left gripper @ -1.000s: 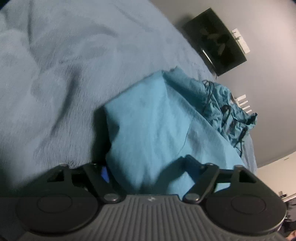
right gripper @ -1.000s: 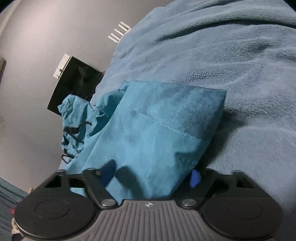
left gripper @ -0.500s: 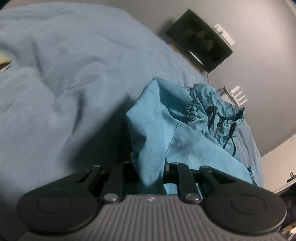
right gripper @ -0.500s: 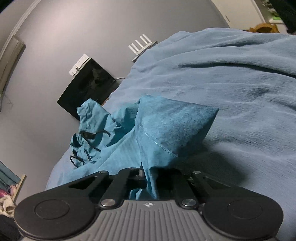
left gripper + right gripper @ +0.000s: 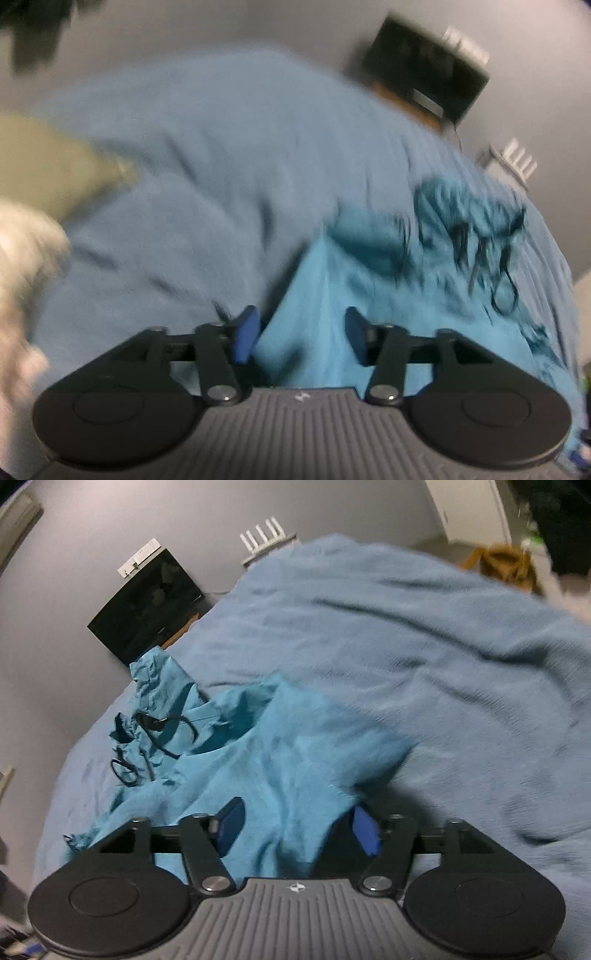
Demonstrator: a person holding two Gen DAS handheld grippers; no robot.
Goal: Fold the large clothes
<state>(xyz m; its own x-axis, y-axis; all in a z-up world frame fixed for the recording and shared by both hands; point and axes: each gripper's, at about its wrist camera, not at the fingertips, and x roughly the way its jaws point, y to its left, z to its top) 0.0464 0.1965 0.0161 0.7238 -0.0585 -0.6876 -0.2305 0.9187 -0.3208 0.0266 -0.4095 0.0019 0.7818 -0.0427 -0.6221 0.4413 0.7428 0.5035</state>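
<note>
The main risk, as I judge it, is that the fold slumps: both claws stand spread with cloth only lying loosely between the pads, so any pull or sideways drag from here could catch the fabric and tug the doubled edge out of line, or leave the near hem bunched instead of flat. Nearest in the left wrist view, the left gripper (image 5: 301,334) has its blue pads apart, and a peaked fold of the bright teal, thin woven garment (image 5: 369,295) rises between them without being pinched; that view is smeared by motion, so finer contact cannot be told. The right gripper (image 5: 297,829) is likewise spread, its blue pads either side of a hump of the same teal cloth, the right-hand pad partly hidden under the draped hem. Both tools point forward and slightly down along the bed, low over the near edge of the garment. Beyond the claws the garment lies rumpled on the soft grey-blue fleece blanket (image 5: 443,664), its far end crumpled, with thin black drawcords (image 5: 155,734) looping over it; those cords could snag a finger on a later pass. Farther off stand a black flat screen (image 5: 147,605) and a white router with upright aerials (image 5: 264,541) against the grey wall
</note>
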